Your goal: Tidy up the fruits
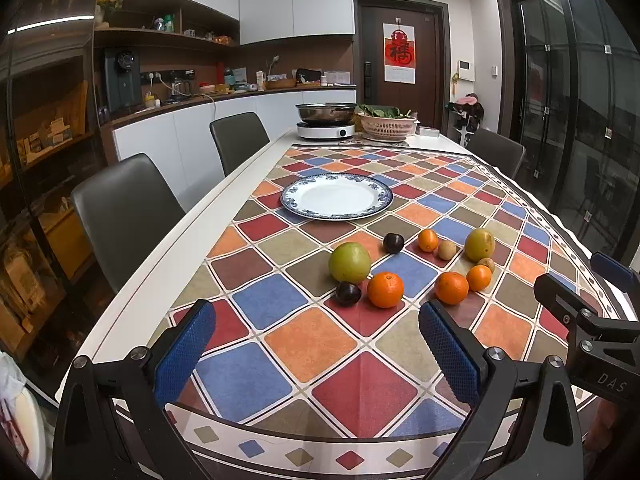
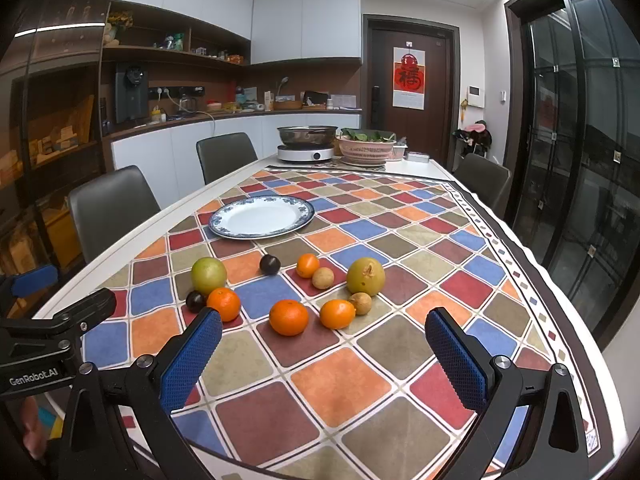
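Several fruits lie loose on the checkered tablecloth: a green apple (image 1: 349, 262) (image 2: 209, 275), a yellow-green pear (image 1: 479, 244) (image 2: 365, 276), oranges (image 1: 385, 289) (image 2: 289, 317), two dark plums (image 1: 348, 293) (image 2: 269, 264) and small brown fruits (image 1: 447, 249) (image 2: 323, 278). Beyond them stands an empty white plate with a blue rim (image 1: 298, 205) (image 2: 228, 230). My left gripper (image 1: 316, 324) is open and empty, hovering short of the fruits. My right gripper (image 2: 323, 330) is open and empty, just before the oranges; it also shows in the left wrist view (image 1: 612, 268).
At the far end of the table stand an induction cooker with a steel pot (image 1: 326, 119) (image 2: 306, 144) and a pink basket of greens (image 1: 387, 122) (image 2: 370, 145). Grey chairs (image 1: 120, 216) (image 2: 112, 208) line the left side; another chair (image 1: 496, 152) is at the right.
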